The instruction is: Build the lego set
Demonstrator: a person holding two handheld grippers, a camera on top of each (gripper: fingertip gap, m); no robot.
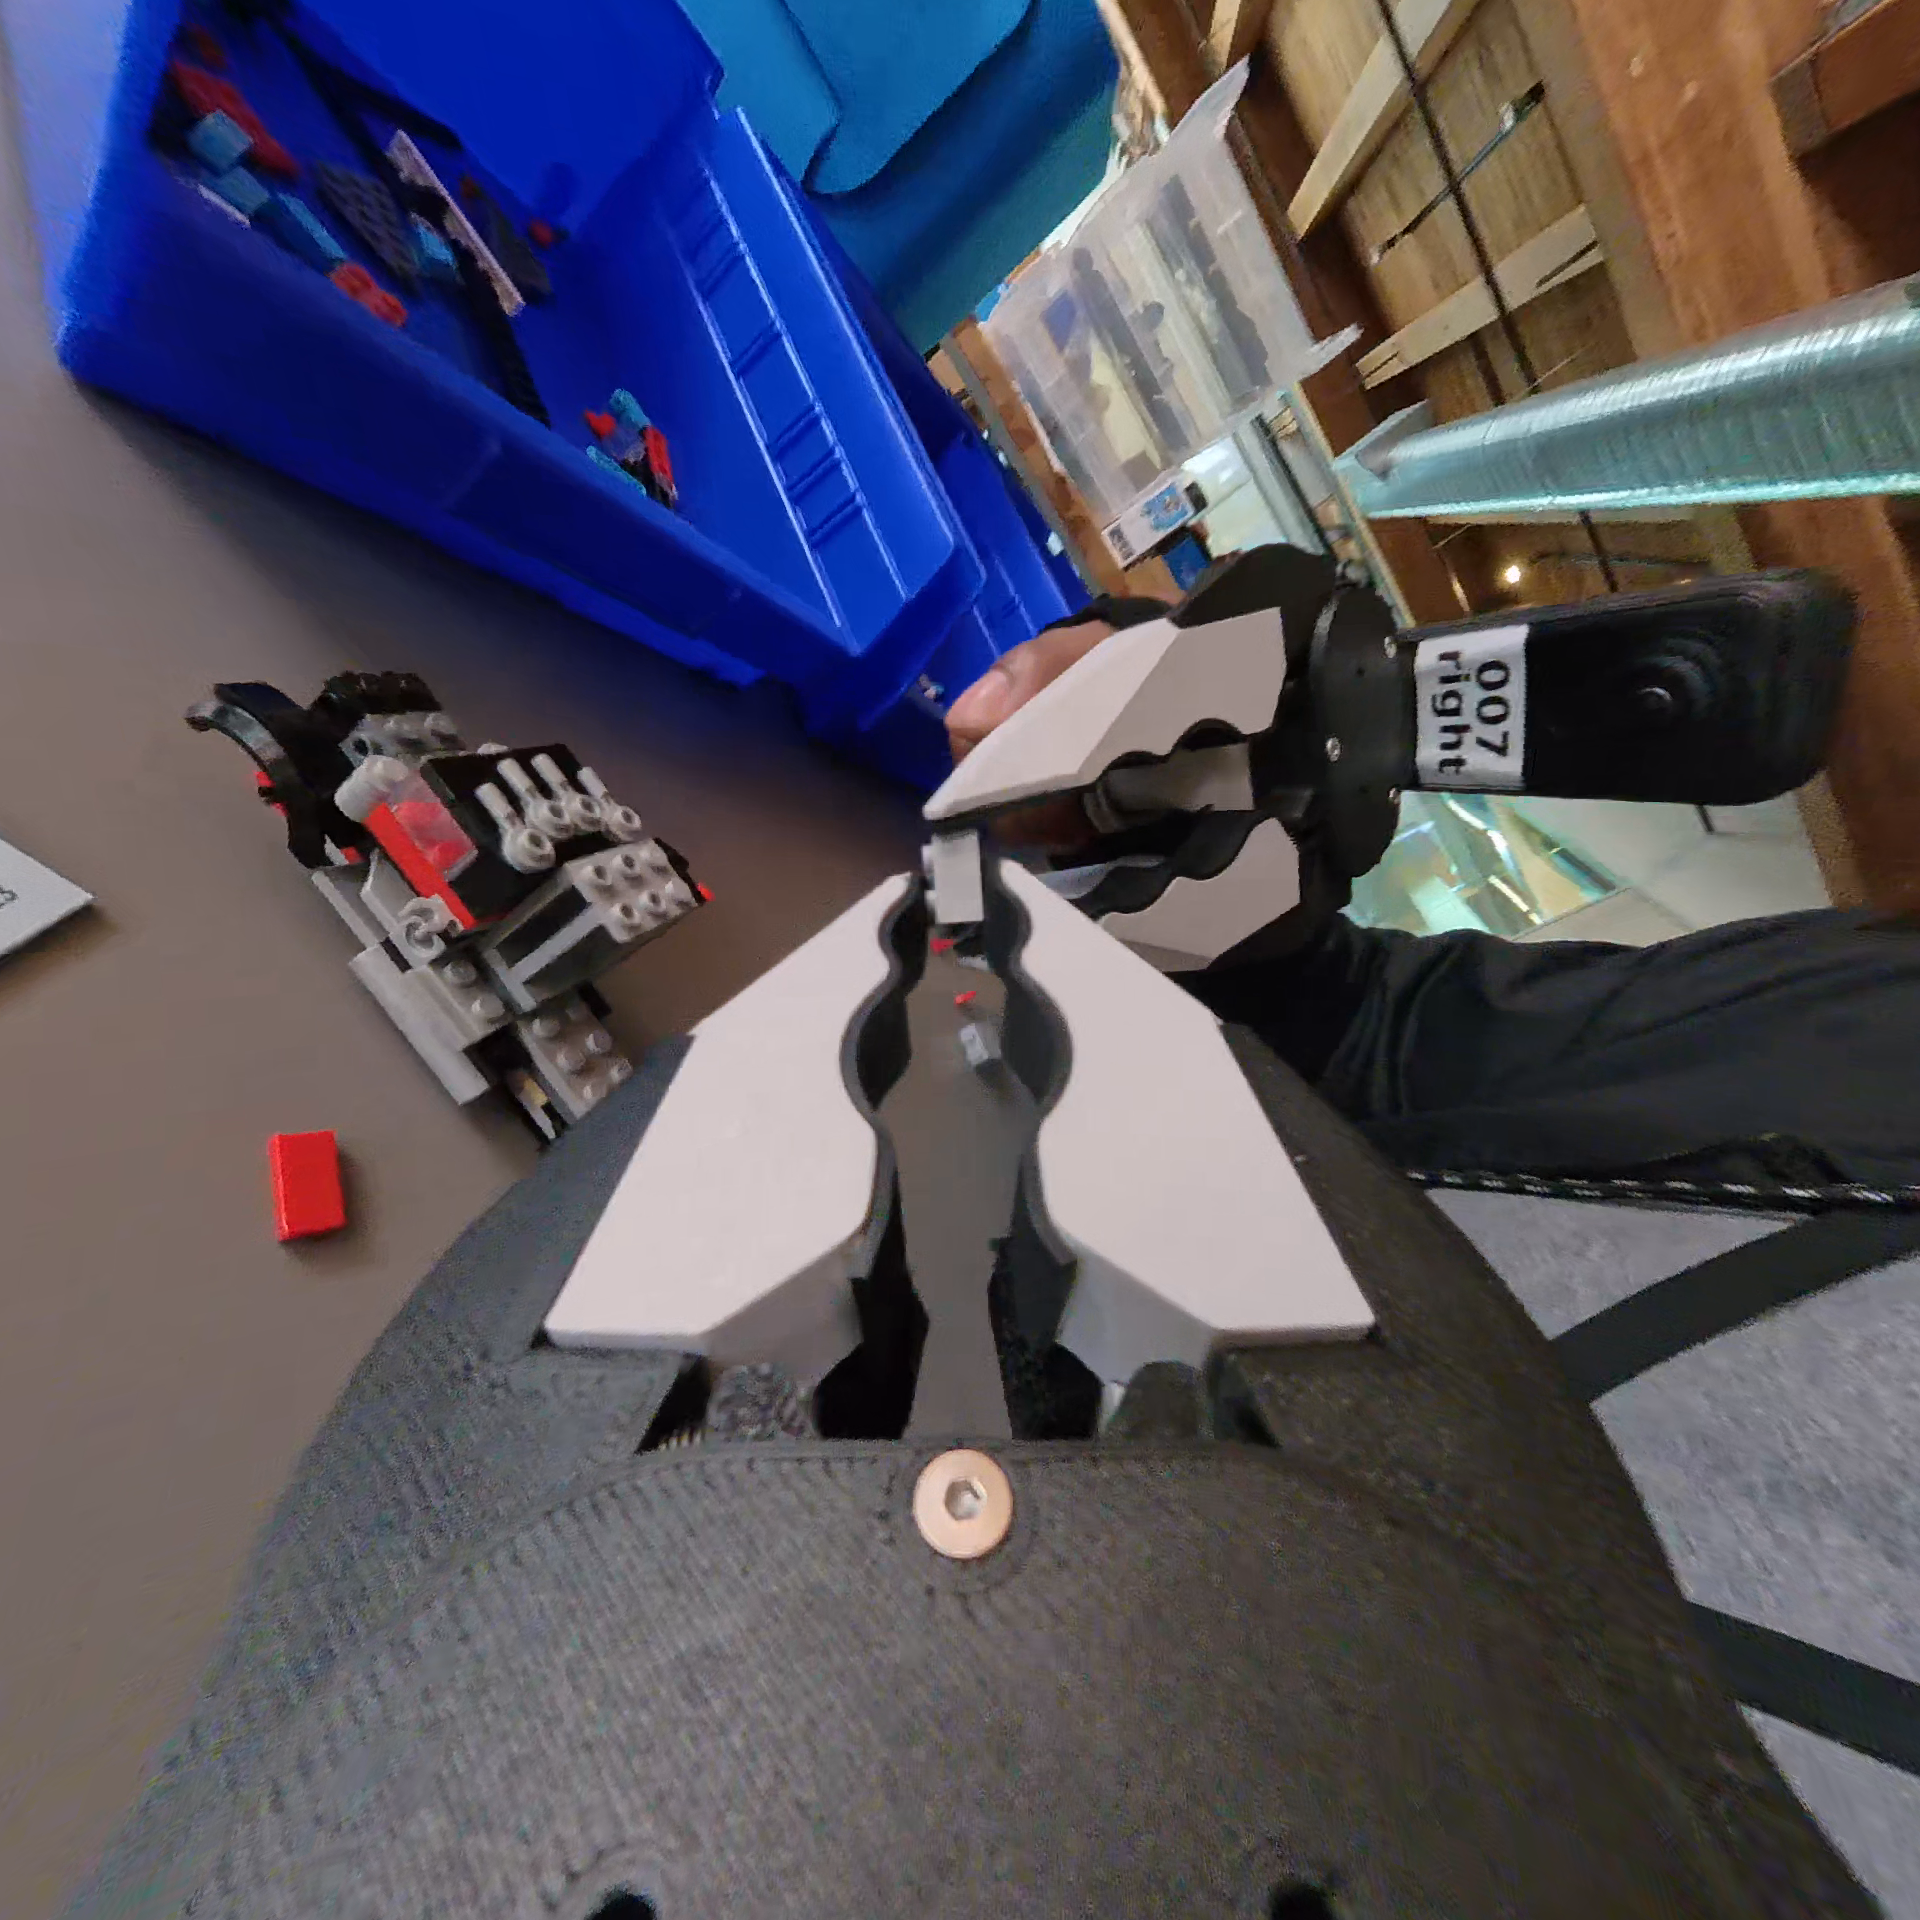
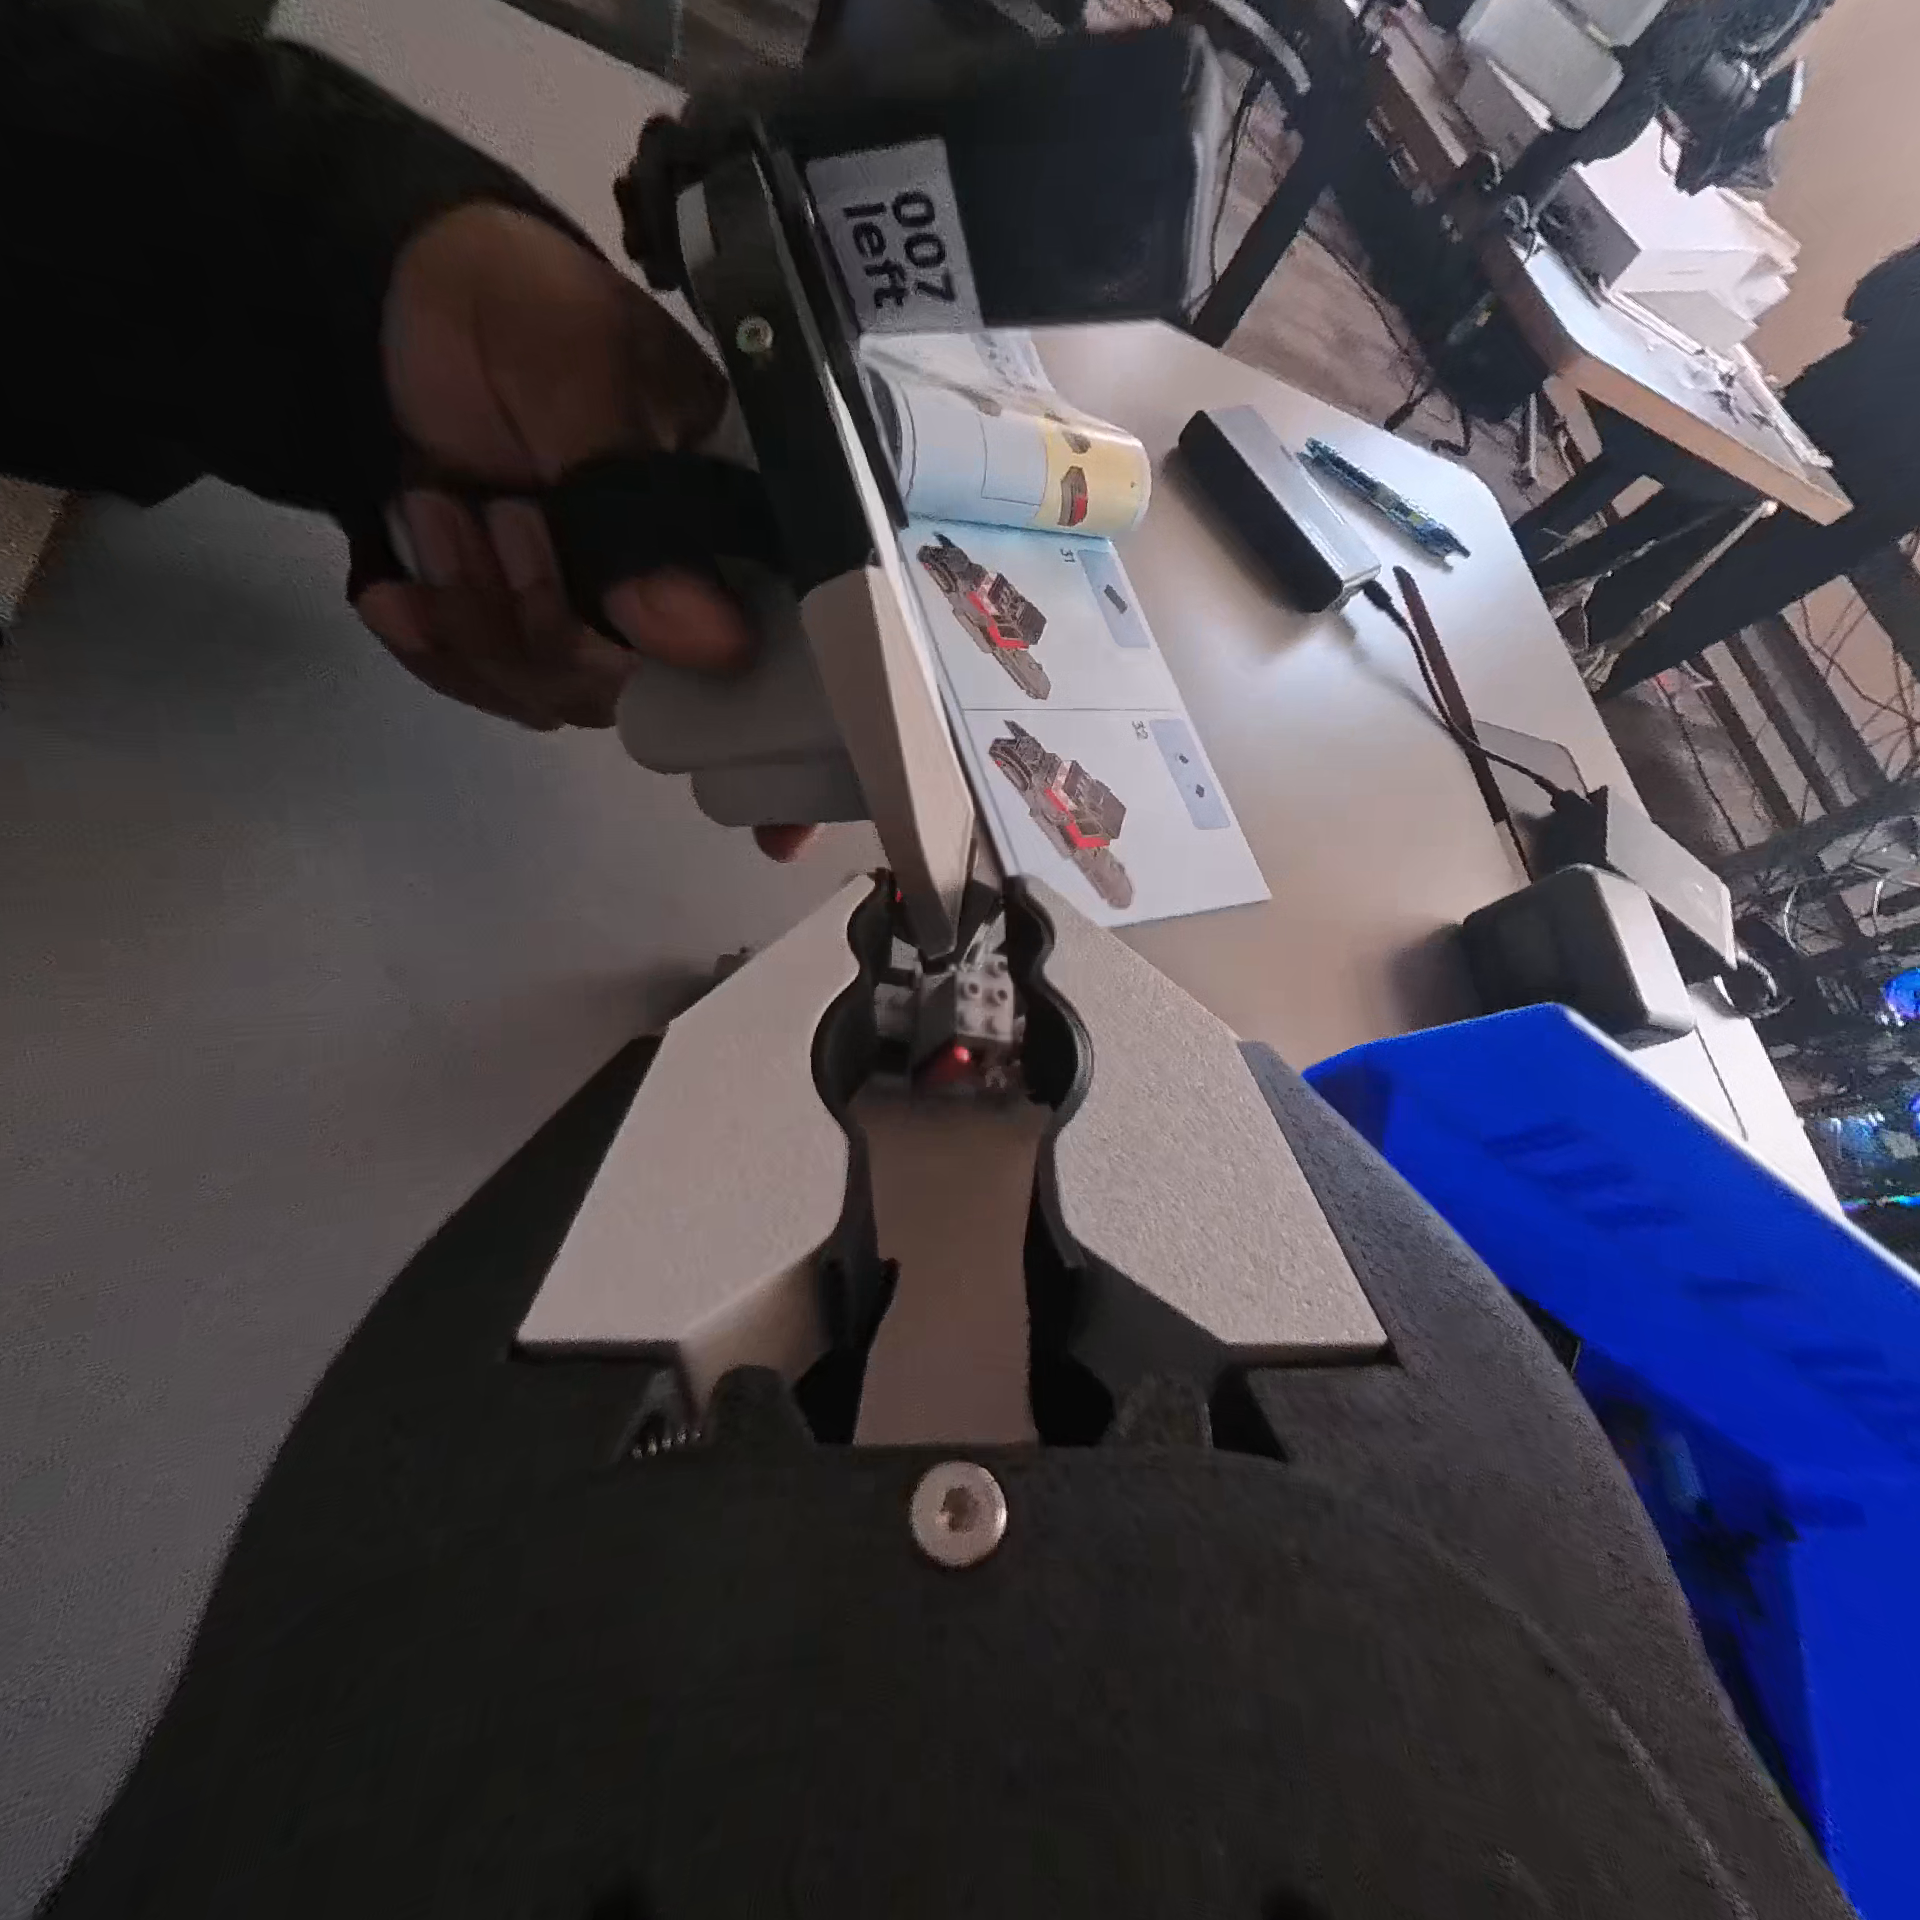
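Note:
My left gripper (image 1: pixel 956 896) is shut on a small grey brick (image 1: pixel 954 878), held above the table. My right gripper (image 1: pixel 971 847) comes in from the right, its upper fingertip on top of that brick. In the right wrist view my right gripper (image 2: pixel 948 906) is closed down to a narrow gap around the left gripper's tip (image 2: pixel 938 920); the brick is mostly hidden there. The half-built black, grey and red lego vehicle (image 1: pixel 457 883) stands on the table to the left, and shows through the finger gap (image 2: pixel 977 1003). A red tile (image 1: pixel 304 1184) lies near it.
A blue bin (image 1: pixel 436 343) with loose bricks stands behind the build, also at the right (image 2: pixel 1662 1247). The open instruction booklet (image 2: pixel 1101 748) lies beyond the grippers. A small grey piece (image 1: pixel 979 1041) lies on the brown table (image 1: pixel 156 623). Grey devices and cables (image 2: pixel 1288 509) sit farther back. My left and right fingertips are right by each other. Both grippers' tips are roughly 11 cm from the red tile (image 1: pixel 304 1184).

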